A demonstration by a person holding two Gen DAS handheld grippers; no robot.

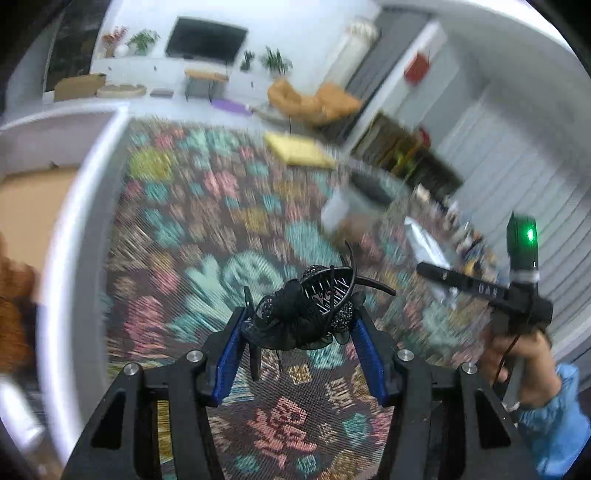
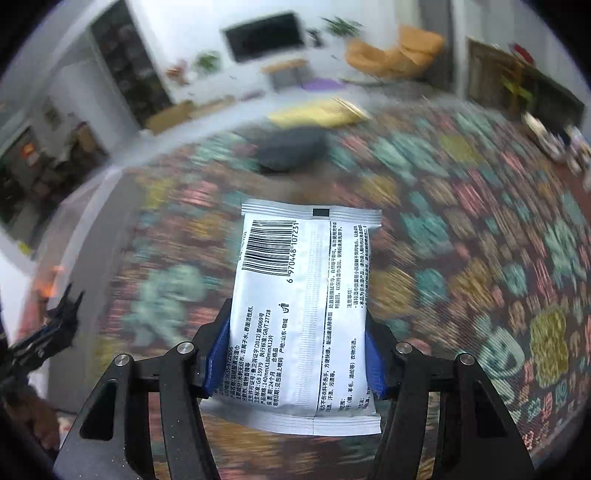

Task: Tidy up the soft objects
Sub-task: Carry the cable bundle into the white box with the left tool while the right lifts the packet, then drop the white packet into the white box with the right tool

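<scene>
Blue-padded fingers of the left gripper [image 1: 299, 325] are seen at the bottom centre of the left wrist view, pinched on a black hair clip [image 1: 310, 310] trimmed with dark gauze and beads; the clip is held clear above the patterned cloth [image 1: 207, 229] of the surface. At the right edge of that view the other gripper's black body is seen, held by a hand [image 1: 524, 365] in a blue sleeve. In the right wrist view, the fingers of the right gripper [image 2: 297, 354] are clamped on the two long edges of a white wipes packet [image 2: 306, 306], its barcode side turned up, above the same cloth. Further up the frame a blurred dark object [image 2: 291, 147] and a yellow pad [image 2: 314, 110] are shown. At the top, a television [image 2: 266, 35] and an orange chair [image 2: 395, 51] are visible against the wall.
</scene>
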